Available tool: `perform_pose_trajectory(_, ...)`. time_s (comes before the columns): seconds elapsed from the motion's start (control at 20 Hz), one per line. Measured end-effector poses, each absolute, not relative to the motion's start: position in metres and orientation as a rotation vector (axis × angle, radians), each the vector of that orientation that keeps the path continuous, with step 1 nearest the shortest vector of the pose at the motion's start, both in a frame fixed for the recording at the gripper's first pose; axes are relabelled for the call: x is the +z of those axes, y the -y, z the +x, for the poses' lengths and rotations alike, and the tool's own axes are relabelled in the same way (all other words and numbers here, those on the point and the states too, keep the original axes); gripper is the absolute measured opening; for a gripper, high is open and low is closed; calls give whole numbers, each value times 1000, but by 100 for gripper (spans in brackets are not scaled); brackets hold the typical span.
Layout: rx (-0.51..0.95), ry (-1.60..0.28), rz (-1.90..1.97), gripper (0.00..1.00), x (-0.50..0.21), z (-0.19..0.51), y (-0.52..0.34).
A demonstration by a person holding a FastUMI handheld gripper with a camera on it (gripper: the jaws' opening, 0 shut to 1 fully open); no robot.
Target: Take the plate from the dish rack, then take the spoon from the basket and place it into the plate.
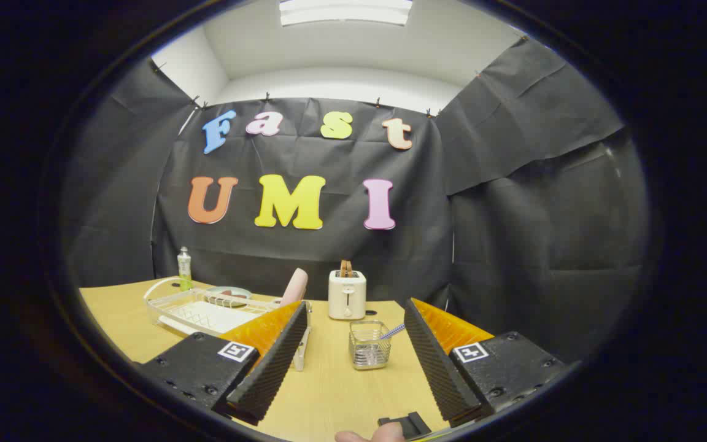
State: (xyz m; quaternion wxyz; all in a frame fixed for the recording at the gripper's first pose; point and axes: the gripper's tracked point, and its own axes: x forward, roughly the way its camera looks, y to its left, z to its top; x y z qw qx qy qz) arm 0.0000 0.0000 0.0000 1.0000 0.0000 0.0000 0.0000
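- Lower centre of frame: gripper (353,344) held above the wooden table (329,393), jaws spread wide, grasping nothing.
- Basket (369,344), a small clear wire-and-glass holder, sits on the table between the two fingers, a bit ahead of them, closer to the right one.
- Spoon (393,331) stands in the basket; its light handle pokes out toward the right finger. Bowl end hard to make out through the basket wall.
- Dish rack (203,313), white wire, centre left of frame, beyond the left finger; its near right corner is hidden by that finger.
- Plate (229,295) lies at the back of the rack, greyish rim with something reddish on it; too small to tell more.
- Pink upright object (295,286) at the rack's right end, just above the left fingertip; can't tell what it is.
- White toaster (347,294) behind the basket, with brown slices sticking out on top.
- Small bottle (185,267) with a green label stands behind the rack, near the black cloth wall.
- Bottom edge: a fingertip (370,435) of the person, cut off.
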Motion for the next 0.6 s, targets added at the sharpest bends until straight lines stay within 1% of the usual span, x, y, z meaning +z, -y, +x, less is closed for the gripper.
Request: perform_pose_trajectory(0.6,-12,-40,34,100,-7,10,5)
